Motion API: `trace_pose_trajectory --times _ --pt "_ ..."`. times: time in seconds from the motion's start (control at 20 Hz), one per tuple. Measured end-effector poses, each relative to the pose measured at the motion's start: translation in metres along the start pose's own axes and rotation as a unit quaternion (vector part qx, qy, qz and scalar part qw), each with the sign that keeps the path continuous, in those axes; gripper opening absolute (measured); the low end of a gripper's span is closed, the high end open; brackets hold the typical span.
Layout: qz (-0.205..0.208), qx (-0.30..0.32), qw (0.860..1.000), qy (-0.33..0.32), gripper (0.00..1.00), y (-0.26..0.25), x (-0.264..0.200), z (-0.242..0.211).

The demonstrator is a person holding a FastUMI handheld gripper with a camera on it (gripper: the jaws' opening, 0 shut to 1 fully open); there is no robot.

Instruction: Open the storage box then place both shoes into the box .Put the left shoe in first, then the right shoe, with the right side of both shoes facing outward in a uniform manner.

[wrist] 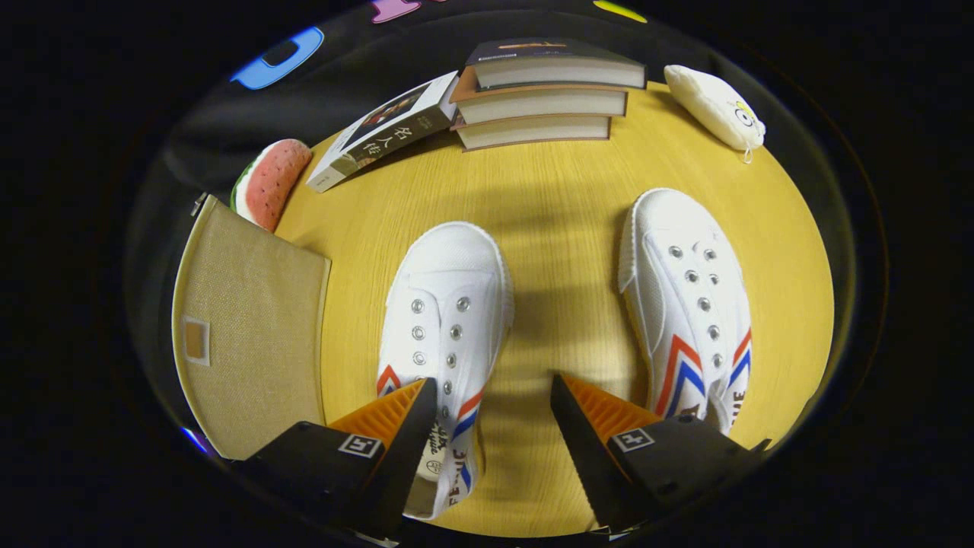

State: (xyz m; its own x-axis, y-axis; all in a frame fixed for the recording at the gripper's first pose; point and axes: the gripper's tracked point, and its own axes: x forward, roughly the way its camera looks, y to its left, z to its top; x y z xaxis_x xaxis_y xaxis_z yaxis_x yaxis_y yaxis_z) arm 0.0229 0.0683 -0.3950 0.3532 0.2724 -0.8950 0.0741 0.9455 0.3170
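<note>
The gripper is hovering above a yellow wooden table with its two fingers spread wide and gripping nothing. The left shoe, white with red and blue stripes, is lying on the table with its toe pointing away; one finger is overlapping its heel end, while bare tabletop is showing in the gap between the fingers. The right shoe is lying well apart from it, past the other finger, toe also pointing away. The storage box, a beige fabric one, is sitting just beside the left shoe with its lid closed. Beyond the shoes, a stack of books is resting, a single book leaning against it, a watermelon-slice plush lying behind the box, and a cream pouch sitting near the far table edge.
</note>
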Motion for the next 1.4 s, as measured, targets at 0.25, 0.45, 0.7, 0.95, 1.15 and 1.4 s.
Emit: trace_pose_trajectory --times 0.25,0.45,0.7,0.95,1.15,1.4 --pt "0.037 0.066 0.997 0.013 0.34 0.011 0.001 -0.002" --pt "0.033 0.072 0.997 0.009 0.12 0.007 0.001 -0.001" --pt "0.047 0.103 0.993 0.018 0.06 0.009 -0.001 -0.003" --pt "0.063 0.112 0.992 0.009 0.06 0.018 -0.020 -0.003" --pt "0.077 0.130 0.989 -0.003 0.06 0.024 -0.045 0.006" --pt "0.100 0.111 0.988 -0.037 0.06 0.045 -0.102 0.030"
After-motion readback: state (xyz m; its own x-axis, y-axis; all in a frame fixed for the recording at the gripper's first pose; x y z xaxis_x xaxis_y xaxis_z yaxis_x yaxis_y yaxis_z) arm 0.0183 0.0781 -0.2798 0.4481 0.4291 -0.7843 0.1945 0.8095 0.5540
